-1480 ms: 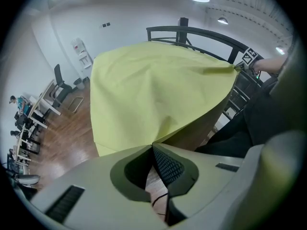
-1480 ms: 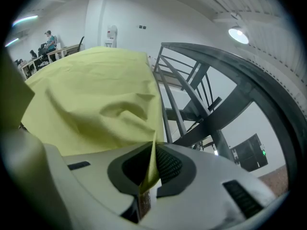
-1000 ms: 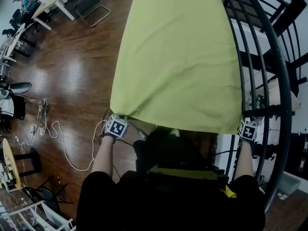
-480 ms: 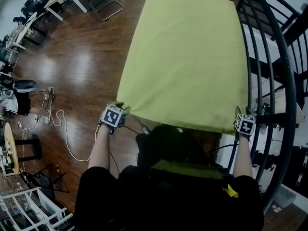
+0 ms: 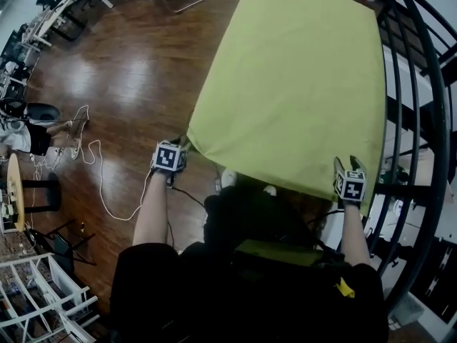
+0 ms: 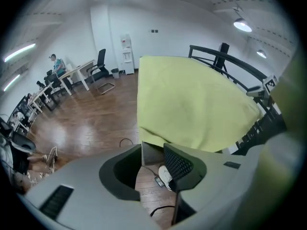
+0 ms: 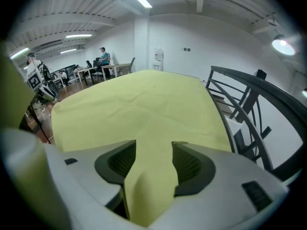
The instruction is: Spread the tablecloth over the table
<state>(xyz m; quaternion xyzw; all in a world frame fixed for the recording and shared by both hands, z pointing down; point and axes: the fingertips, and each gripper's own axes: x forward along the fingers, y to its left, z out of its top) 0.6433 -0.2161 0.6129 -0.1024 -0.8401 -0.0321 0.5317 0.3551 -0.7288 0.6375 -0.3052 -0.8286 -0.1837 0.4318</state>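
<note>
The yellow-green tablecloth (image 5: 293, 84) lies spread over the table, its near edge hanging down in front of me. My left gripper (image 5: 179, 146) hovers just off the cloth's near left corner (image 6: 148, 138). Its jaws (image 6: 153, 150) have just been opening, then narrowed a little. They stand open with only floor showing between them. My right gripper (image 5: 346, 166) is at the near right corner. In the right gripper view a fold of the cloth (image 7: 148, 176) rises between its wide-apart jaws (image 7: 153, 152), and the pads do not pinch it.
A black curved railing (image 5: 421, 120) runs close along the table's right side. A white cable (image 5: 100, 184) trails over the wooden floor at left. Desks and chairs (image 5: 43, 27) stand at the far left. White shoes (image 5: 228, 179) show under the near edge.
The left gripper has let go of the near left corner and drawn back to the left. The right gripper has slid leftward along the near edge, over the cloth.
</note>
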